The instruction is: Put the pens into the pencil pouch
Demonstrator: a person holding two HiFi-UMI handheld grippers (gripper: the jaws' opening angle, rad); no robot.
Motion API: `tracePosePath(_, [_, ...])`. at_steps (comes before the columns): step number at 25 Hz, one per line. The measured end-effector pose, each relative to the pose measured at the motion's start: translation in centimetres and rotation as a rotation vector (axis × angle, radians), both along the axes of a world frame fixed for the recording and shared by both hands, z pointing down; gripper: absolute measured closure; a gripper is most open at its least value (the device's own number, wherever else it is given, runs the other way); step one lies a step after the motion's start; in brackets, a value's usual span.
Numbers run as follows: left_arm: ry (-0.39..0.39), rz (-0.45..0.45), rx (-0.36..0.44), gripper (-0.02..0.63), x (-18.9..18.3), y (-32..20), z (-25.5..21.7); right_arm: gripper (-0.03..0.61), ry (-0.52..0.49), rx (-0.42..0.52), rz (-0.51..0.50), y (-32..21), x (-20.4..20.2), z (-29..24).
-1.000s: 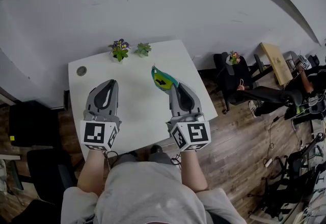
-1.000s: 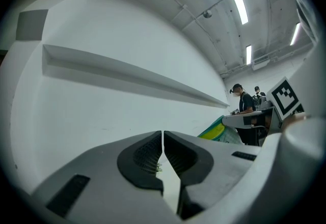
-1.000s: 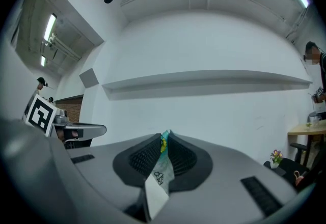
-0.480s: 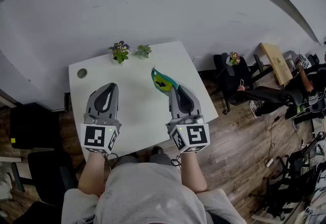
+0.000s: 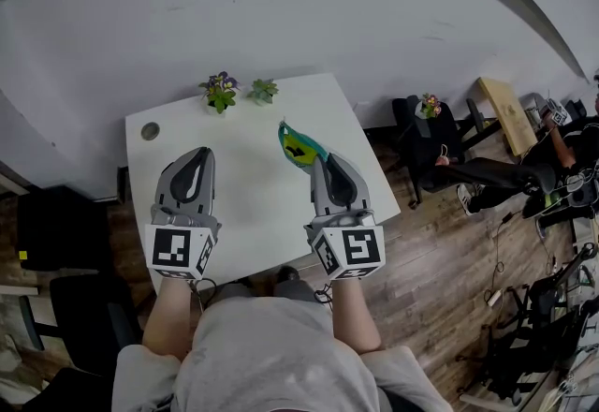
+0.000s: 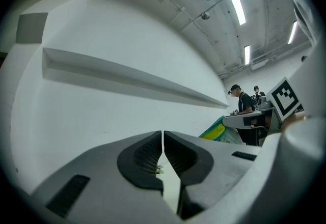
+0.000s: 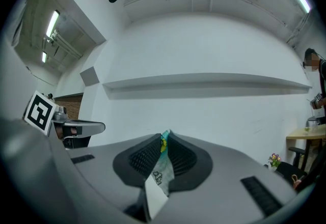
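The pencil pouch point(image 5: 299, 146), teal with green and yellow, hangs above the white table point(image 5: 253, 213), and my right gripper point(image 5: 323, 160) is shut on its near end. In the right gripper view the pouch's fabric point(image 7: 161, 169) is pinched between the jaws of the right gripper point(image 7: 165, 141). My left gripper point(image 5: 200, 152) hovers level over the table's left half, shut with nothing in it. The left gripper view shows the left gripper point(image 6: 162, 140) with its jaws together and the pouch point(image 6: 218, 131) off to the right. No pens show in any view.
Two small potted plants point(image 5: 221, 93) point(image 5: 263, 90) stand at the table's far edge, and a round cable hole point(image 5: 150, 130) sits at its far left. Black chairs point(image 5: 426, 153), a wooden desk point(image 5: 504, 110) and a seated person point(image 5: 562, 153) are on the right, over the wooden floor.
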State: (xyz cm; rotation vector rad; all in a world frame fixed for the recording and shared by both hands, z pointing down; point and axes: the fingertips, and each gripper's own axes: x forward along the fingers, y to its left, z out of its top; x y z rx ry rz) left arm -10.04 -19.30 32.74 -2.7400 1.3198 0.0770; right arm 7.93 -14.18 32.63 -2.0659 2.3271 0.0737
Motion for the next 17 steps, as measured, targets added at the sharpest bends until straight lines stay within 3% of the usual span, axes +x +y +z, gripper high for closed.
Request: tracePosePath(17, [0.014, -0.013, -0.008, 0.578, 0.2, 0.37, 0.1, 0.523, 0.008, 0.007, -0.006, 0.43, 0.18, -0.19])
